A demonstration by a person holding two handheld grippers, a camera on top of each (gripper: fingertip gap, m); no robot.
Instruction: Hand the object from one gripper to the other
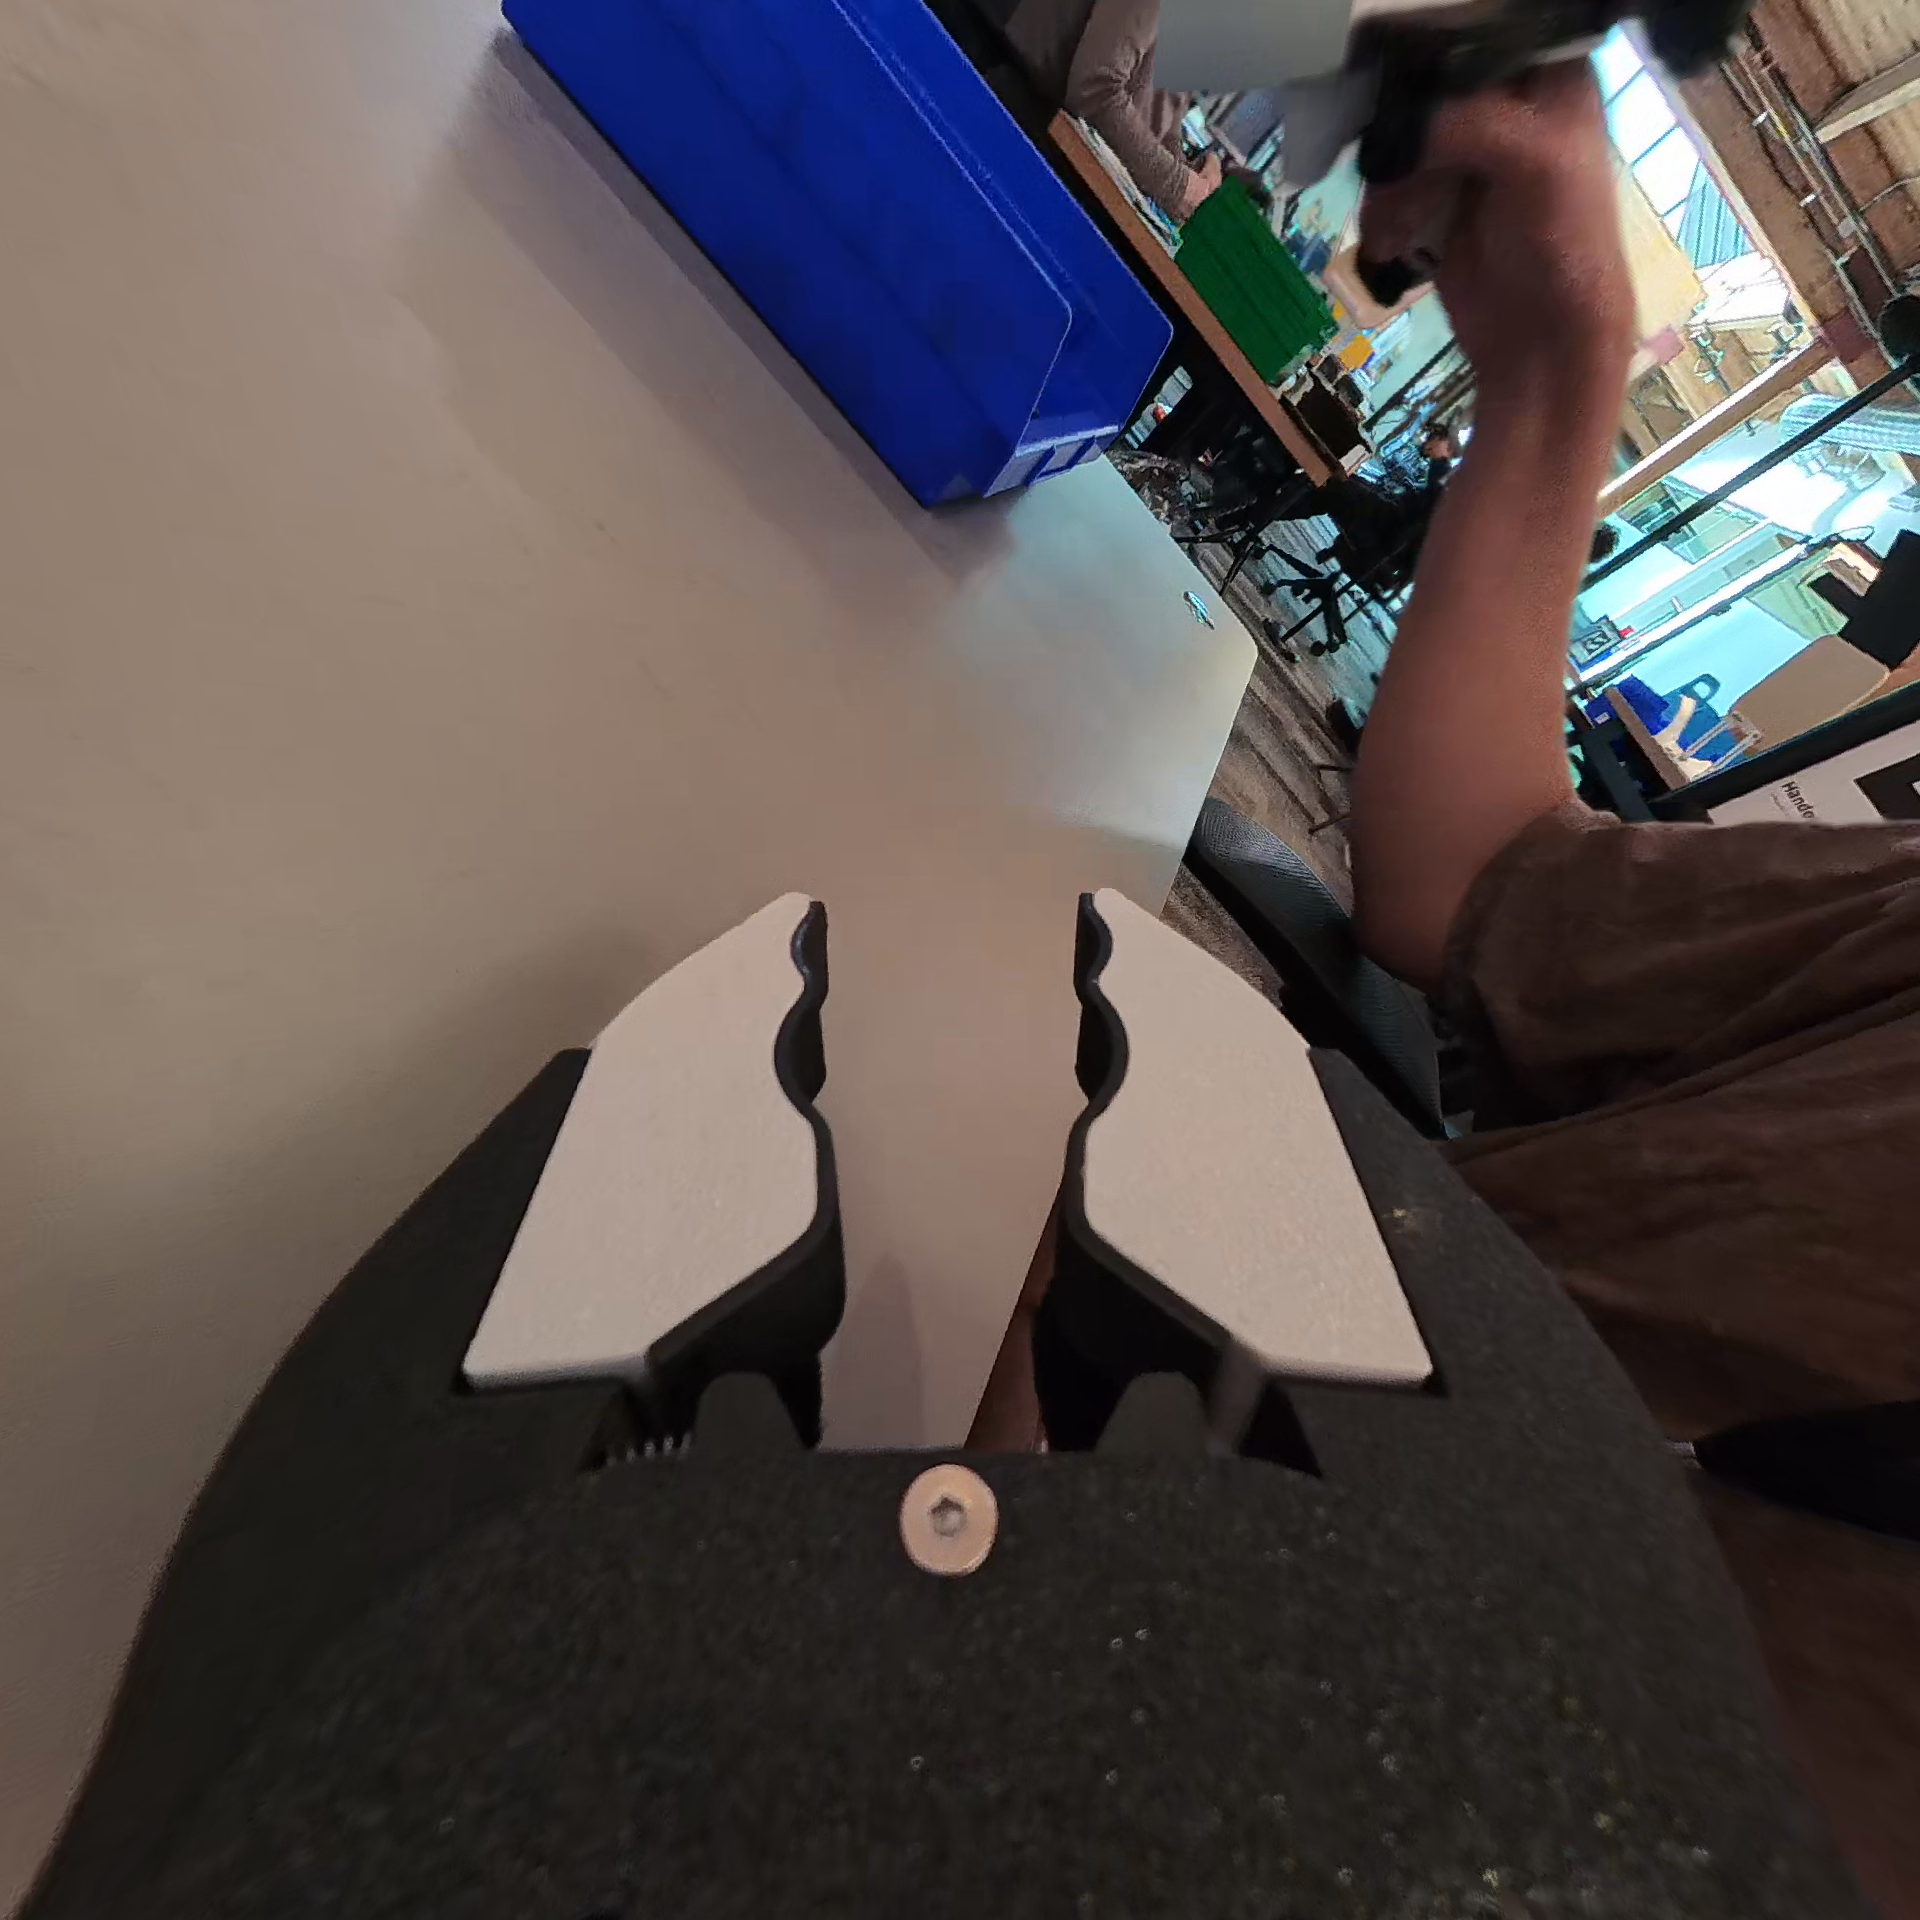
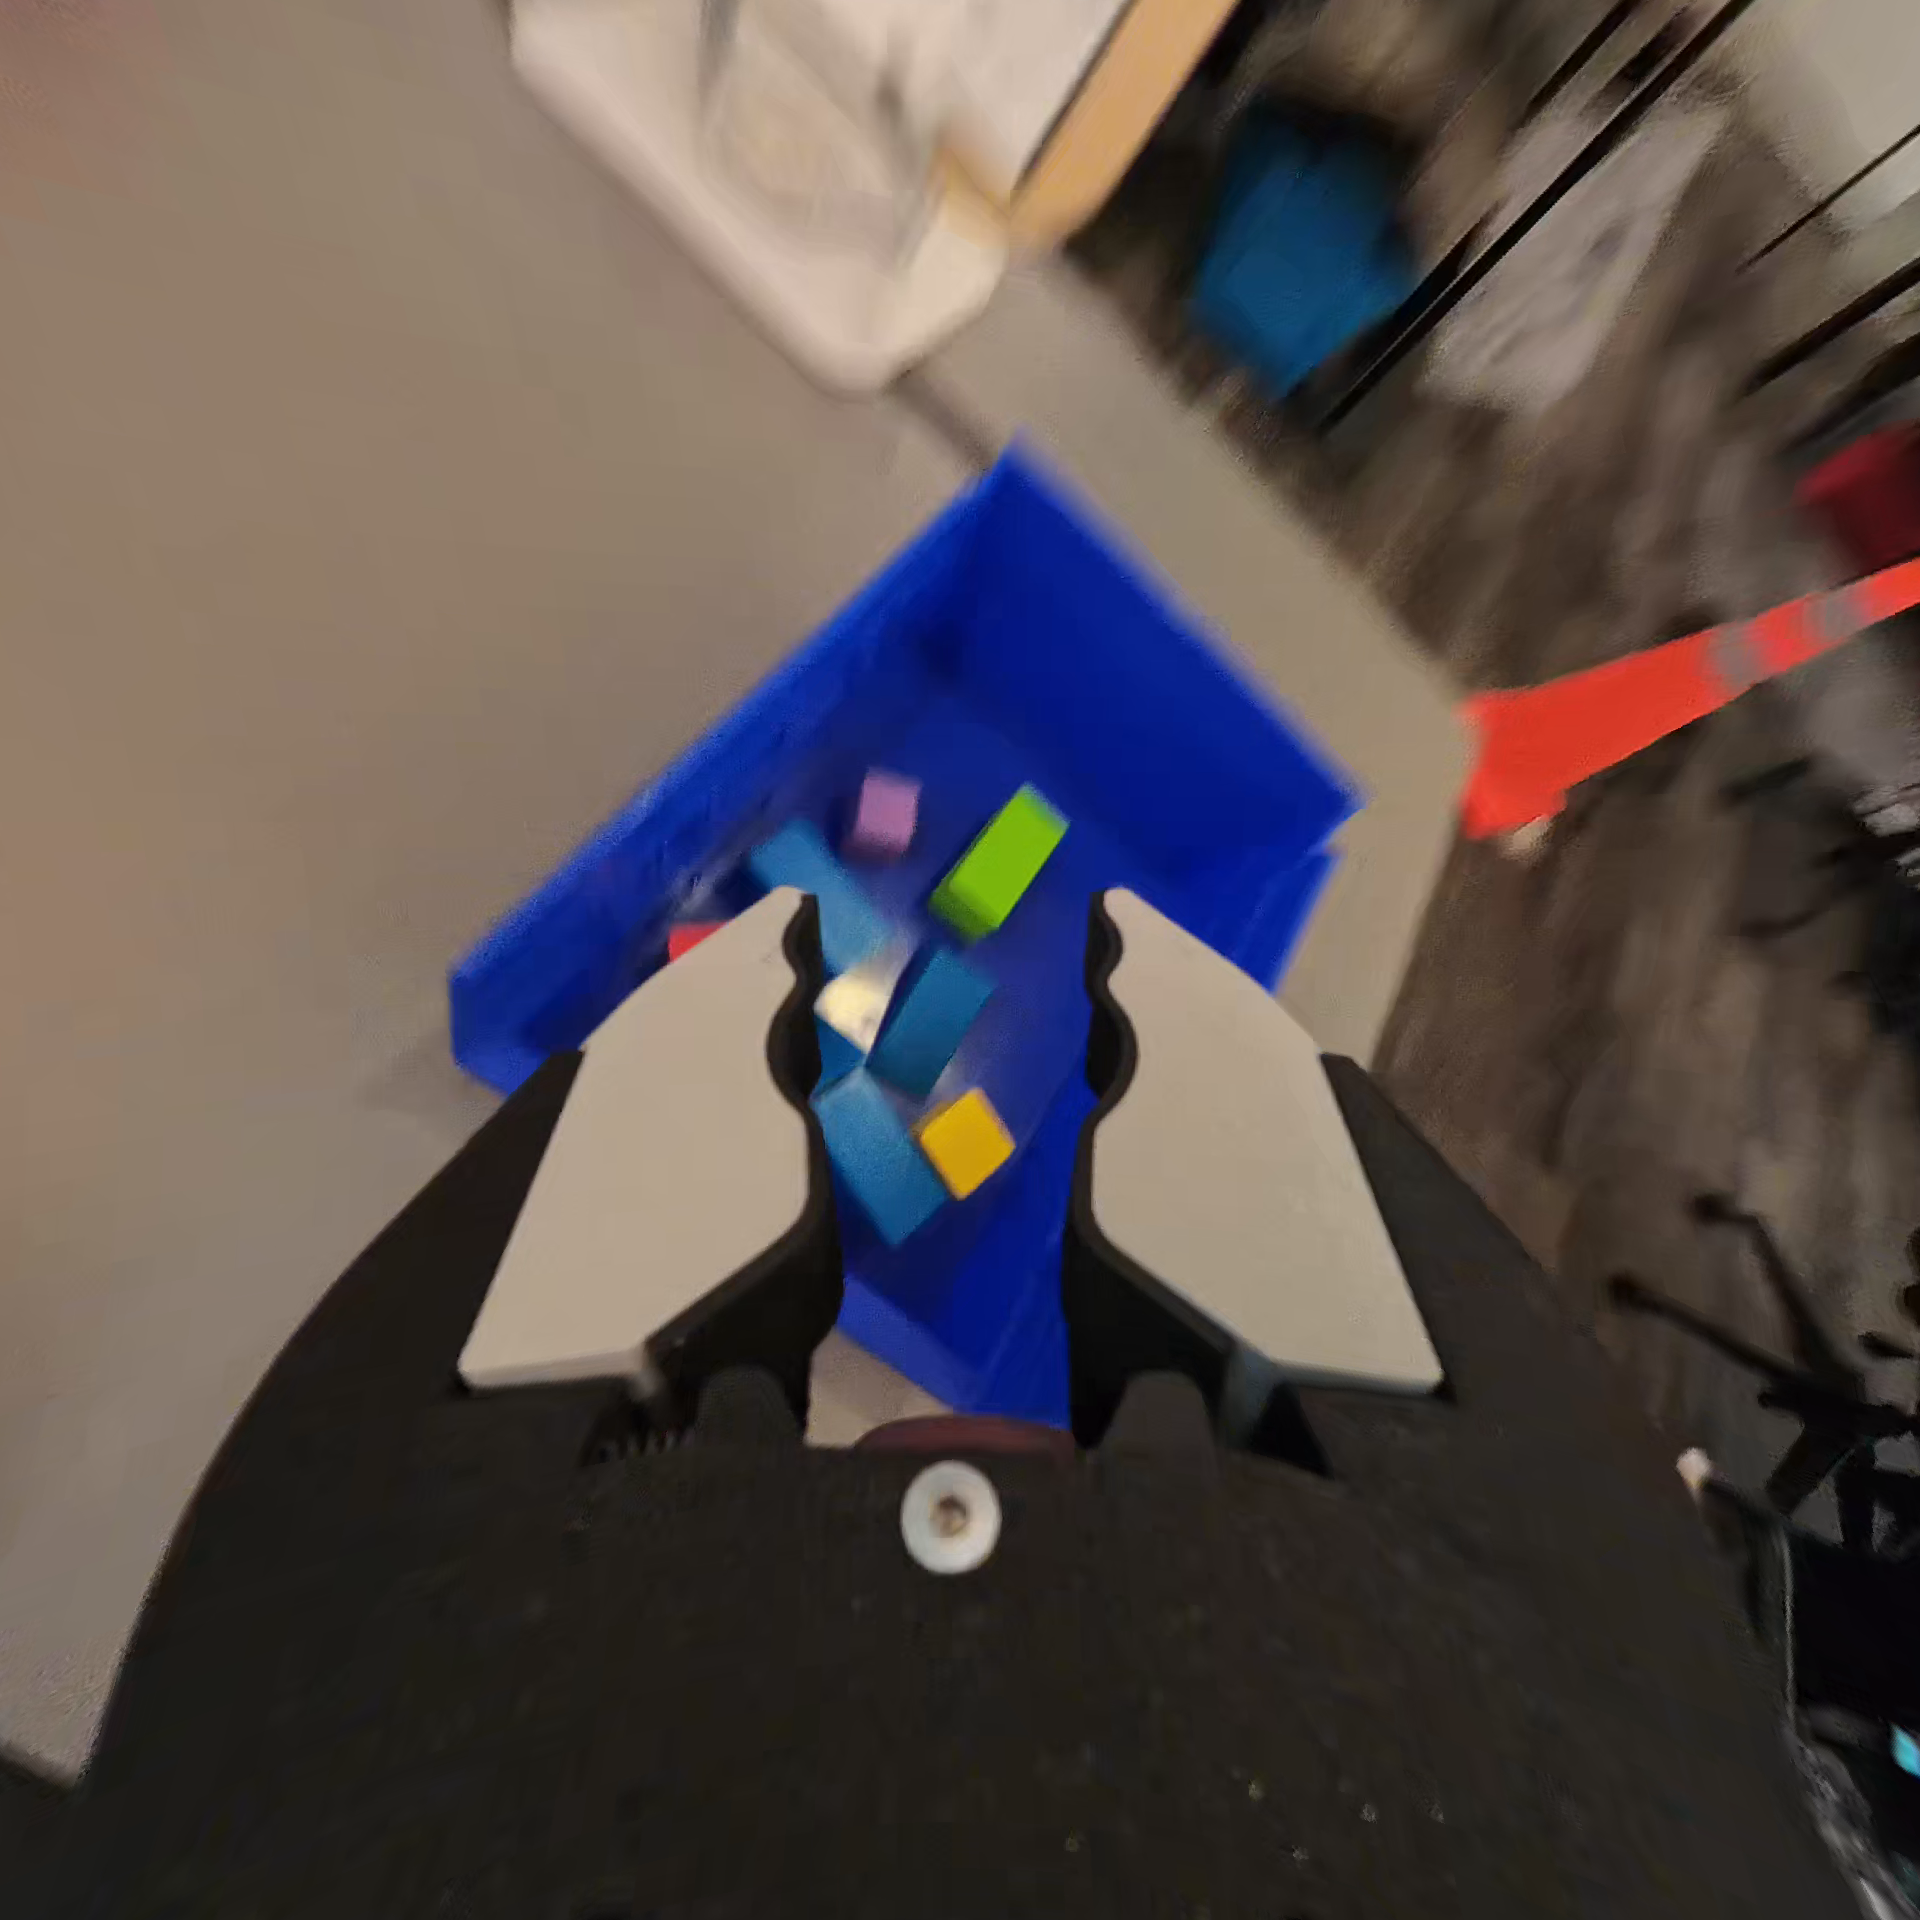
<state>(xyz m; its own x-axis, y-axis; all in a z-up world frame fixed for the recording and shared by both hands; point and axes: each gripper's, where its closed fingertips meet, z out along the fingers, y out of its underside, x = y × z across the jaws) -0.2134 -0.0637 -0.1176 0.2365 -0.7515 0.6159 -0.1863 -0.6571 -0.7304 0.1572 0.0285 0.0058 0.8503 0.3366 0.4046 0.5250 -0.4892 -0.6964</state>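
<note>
— Left gripper (image 1: 951, 925)?

— Jaws parted, nothing between the grey fingers (image 1: 717, 1122). It sits low over the table (image 1: 364, 623), pointing along it.

— Right gripper (image 2: 951, 914)?

— Jaws also apart, gripping nothing. It points steeply down at the table from well above; that view is blurred.

— The arm?

— The right forearm (image 1: 1496, 540) stands raised above the table's edge, elbow bent, hand (image 1: 1455, 177) wrapped round the gripper's handle.

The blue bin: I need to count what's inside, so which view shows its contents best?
The right wrist view: it looks down into the blue bin, showing coloured blocks, though blurred. The left wrist view shows only its outer wall.
</note>
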